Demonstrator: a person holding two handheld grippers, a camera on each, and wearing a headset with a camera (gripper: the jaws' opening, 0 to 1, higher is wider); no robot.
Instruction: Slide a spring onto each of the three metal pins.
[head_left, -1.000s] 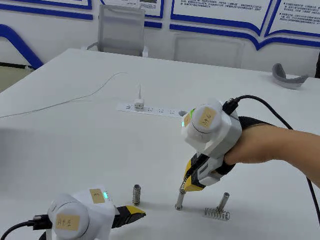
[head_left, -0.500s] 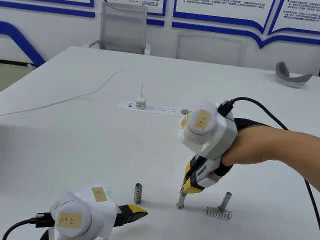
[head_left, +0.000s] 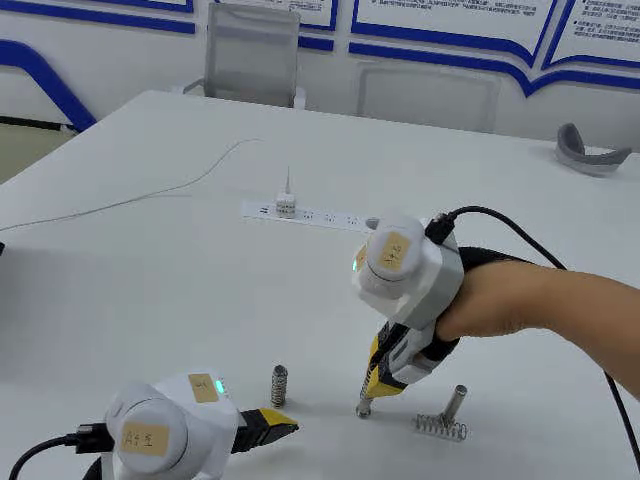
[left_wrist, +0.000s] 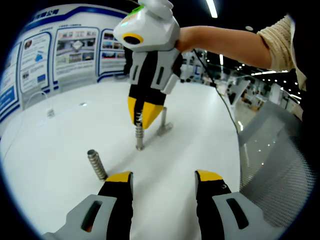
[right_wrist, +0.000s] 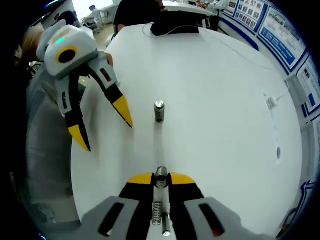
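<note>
1. The right gripper (head_left: 383, 378) points steeply down at the table (head_left: 150, 290), toward its near edge. Its jaws are drawn narrow onto a spring (left_wrist: 141, 118) held upright between the yellow tips.
2. That spring stands straight above the middle pin (left_wrist: 139, 141), with its lower end at the pin's top. I cannot tell whether it has passed over the top.
3. The left gripper (left_wrist: 162, 181) sits low by the table's near edge, left of the pins. Its jaws are wide apart and hold nothing, and the tips aim toward the pins.
4. The left pin (right_wrist: 159, 104) stands upright between the left gripper's tips and the middle pin, apart from both. A fitted spring (right_wrist: 159, 114) is wound round most of its height.
5. The right pin (head_left: 455, 402) is bare and leans to one side, just right of the middle pin. A loose spring (head_left: 440, 428) lies flat on the table at its foot.
6. A white power strip (head_left: 320, 217) lies farther in, toward the middle of the table, well apart from the pins. A small plug (head_left: 286, 205) sits in its left end.
7. A thin cable (head_left: 130, 203) runs across the table from near the strip toward the left edge.
8. A grey chair (head_left: 250, 50) stands beyond the table's far edge.
9. A grey curved piece (head_left: 592, 157) rests near the far right corner.
</note>
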